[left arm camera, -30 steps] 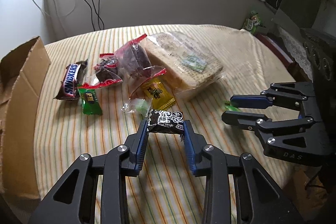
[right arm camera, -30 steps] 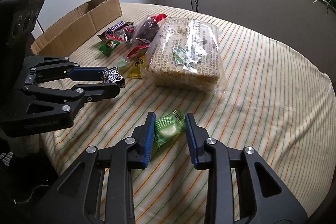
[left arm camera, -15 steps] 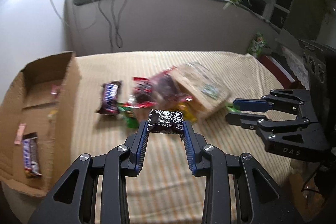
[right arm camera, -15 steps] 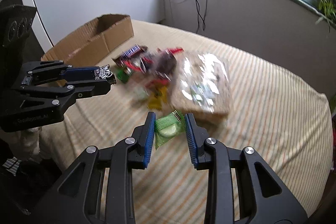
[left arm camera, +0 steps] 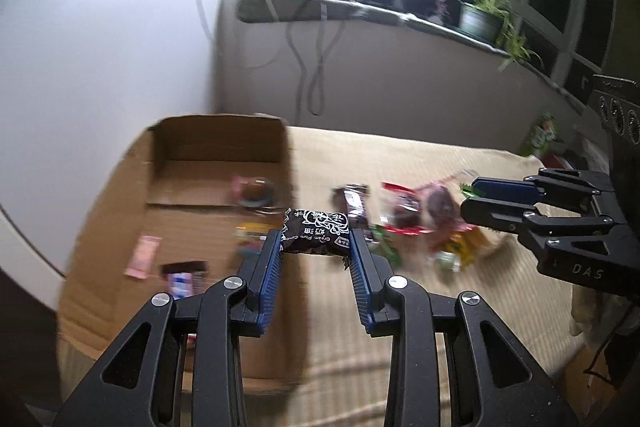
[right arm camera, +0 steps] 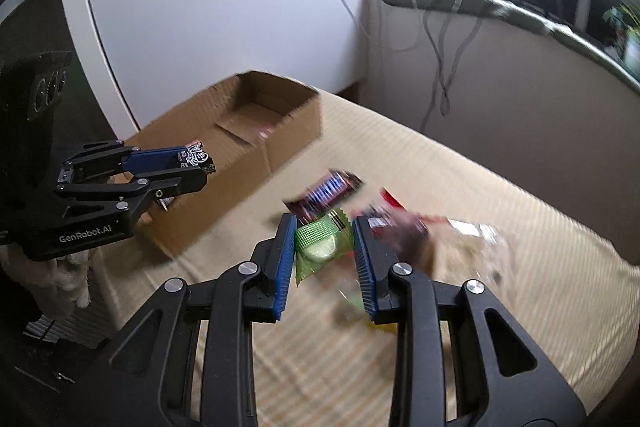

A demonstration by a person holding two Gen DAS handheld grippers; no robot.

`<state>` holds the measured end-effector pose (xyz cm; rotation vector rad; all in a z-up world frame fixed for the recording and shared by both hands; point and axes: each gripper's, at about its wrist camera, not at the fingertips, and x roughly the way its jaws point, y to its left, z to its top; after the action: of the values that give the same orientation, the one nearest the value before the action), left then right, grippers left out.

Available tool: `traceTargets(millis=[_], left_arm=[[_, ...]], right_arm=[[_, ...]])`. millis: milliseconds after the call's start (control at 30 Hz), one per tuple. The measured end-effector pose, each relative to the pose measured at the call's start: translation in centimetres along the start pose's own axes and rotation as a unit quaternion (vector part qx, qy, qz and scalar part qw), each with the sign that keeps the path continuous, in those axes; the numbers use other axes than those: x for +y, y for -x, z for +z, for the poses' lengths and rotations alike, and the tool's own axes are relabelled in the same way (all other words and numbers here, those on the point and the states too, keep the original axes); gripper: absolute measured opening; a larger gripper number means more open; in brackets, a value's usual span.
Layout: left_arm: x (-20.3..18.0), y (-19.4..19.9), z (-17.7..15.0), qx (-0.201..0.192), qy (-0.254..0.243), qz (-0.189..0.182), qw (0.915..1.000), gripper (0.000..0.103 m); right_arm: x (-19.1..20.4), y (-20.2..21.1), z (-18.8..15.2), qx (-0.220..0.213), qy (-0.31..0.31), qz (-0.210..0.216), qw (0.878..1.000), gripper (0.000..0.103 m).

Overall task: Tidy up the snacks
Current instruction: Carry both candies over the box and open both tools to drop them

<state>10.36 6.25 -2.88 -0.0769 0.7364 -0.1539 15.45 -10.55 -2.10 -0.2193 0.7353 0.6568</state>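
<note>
My left gripper is shut on a black cream plum candy and holds it in the air over the right wall of the open cardboard box. It also shows in the right wrist view, above the box. My right gripper is shut on a green candy packet, raised above the striped tablecloth. The right gripper shows in the left wrist view over the snack pile. Several small snacks lie in the box.
A Snickers bar, red-wrapped snacks and a large clear cracker pack lie blurred on the cloth right of the box. A white wall stands behind the box. A windowsill with cables, a plant and a bright lamp is at the back.
Both grippers have risen and swung left toward the cardboard box, each still holding its candy. The box now fills the left of both views; the snack pile has slid right.
</note>
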Motion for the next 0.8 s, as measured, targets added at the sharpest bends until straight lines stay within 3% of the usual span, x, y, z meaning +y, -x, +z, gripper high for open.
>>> traceTargets(millis=[400, 800], left_arm=[[5.8, 0.4, -0.5, -0.004, 0.038, 0.044, 0.9983, 0.031], [8.2, 0.2, -1.3, 0.005, 0.056, 0.063, 0.9965, 0.031]], right_arm=[[5.6, -4.5, 5.5, -0.005, 0.037, 0.040, 0.998, 0.030], [8.7, -9.4, 7.3, 0.018, 0.063, 0.060, 0.996, 0.030]])
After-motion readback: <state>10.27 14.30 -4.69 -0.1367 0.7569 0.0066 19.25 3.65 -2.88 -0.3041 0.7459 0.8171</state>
